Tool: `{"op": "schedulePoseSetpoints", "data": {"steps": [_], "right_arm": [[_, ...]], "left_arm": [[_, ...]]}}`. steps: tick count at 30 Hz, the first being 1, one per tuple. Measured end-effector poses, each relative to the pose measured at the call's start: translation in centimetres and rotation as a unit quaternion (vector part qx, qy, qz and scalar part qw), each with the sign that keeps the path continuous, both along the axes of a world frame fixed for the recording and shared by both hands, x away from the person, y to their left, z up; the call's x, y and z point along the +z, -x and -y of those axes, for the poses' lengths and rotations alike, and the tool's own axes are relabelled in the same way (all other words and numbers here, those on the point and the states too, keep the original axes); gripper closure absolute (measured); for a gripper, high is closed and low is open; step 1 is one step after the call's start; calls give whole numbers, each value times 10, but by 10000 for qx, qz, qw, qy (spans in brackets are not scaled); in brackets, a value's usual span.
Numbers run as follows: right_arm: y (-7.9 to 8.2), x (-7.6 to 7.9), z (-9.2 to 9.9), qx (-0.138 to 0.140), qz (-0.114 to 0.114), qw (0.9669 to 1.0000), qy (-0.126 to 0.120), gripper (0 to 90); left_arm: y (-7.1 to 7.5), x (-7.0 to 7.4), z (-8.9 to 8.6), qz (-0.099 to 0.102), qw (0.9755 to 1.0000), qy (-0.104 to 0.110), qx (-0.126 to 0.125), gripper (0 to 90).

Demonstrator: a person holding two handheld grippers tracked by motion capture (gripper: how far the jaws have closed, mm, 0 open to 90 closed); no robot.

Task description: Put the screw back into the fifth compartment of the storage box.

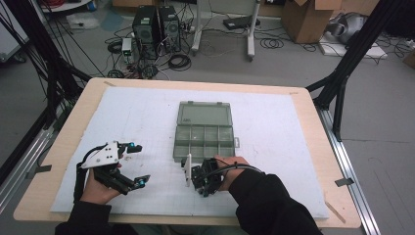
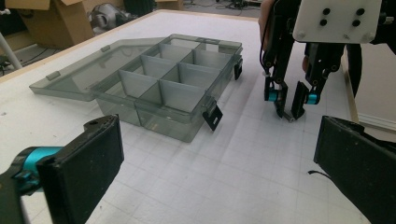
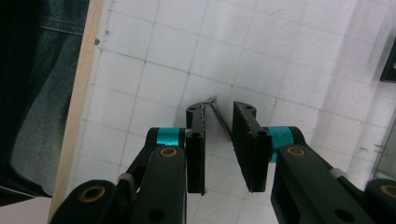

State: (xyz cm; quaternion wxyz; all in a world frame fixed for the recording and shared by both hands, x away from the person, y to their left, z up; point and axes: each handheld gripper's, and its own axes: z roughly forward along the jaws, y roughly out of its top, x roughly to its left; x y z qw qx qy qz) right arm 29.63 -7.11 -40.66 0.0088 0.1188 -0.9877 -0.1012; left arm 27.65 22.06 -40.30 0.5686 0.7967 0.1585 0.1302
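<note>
Your right gripper (image 3: pixel 218 122) points down at the white gridded surface (image 1: pixel 274 127), jaws narrowed around a small dark screw (image 3: pixel 219 119) between them. Your left gripper (image 1: pixel 138 164) rests wide open, empty. The open compartment box (image 1: pixel 203 137) lies just beyond the right gripper.

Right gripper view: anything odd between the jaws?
Yes. A thin screw sits slanted between the right gripper jaws, head near the left jaw's tip, not clamped squarely. The organiser box lies open, compartments apparently empty.
</note>
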Motion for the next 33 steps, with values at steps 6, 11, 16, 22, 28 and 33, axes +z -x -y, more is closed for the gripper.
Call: {"op": "schedulePoseSetpoints", "data": {"steps": [6,11,16,22,28,33], "right_arm": [[1,0,-2,-79,18,9999,114,768],[2,1,-4,-89,17,9998,163,827],[2,0,-5,-89,4,9997,217,868],[4,1,-11,-124,65,9989,437,870],[4,1,-12,-61,100,9990,427,876],[3,3,-1,-162,72,9998,64,876]], "left_arm": [[0,0,0,-1,10000,-4,6,18],[0,0,0,8,10000,-13,7,18],[0,0,0,8,10000,-7,7,18],[0,0,1,7,10000,-23,-7,18],[0,0,0,12,10000,-33,1,18],[0,0,0,5,10000,-19,8,18]]}}
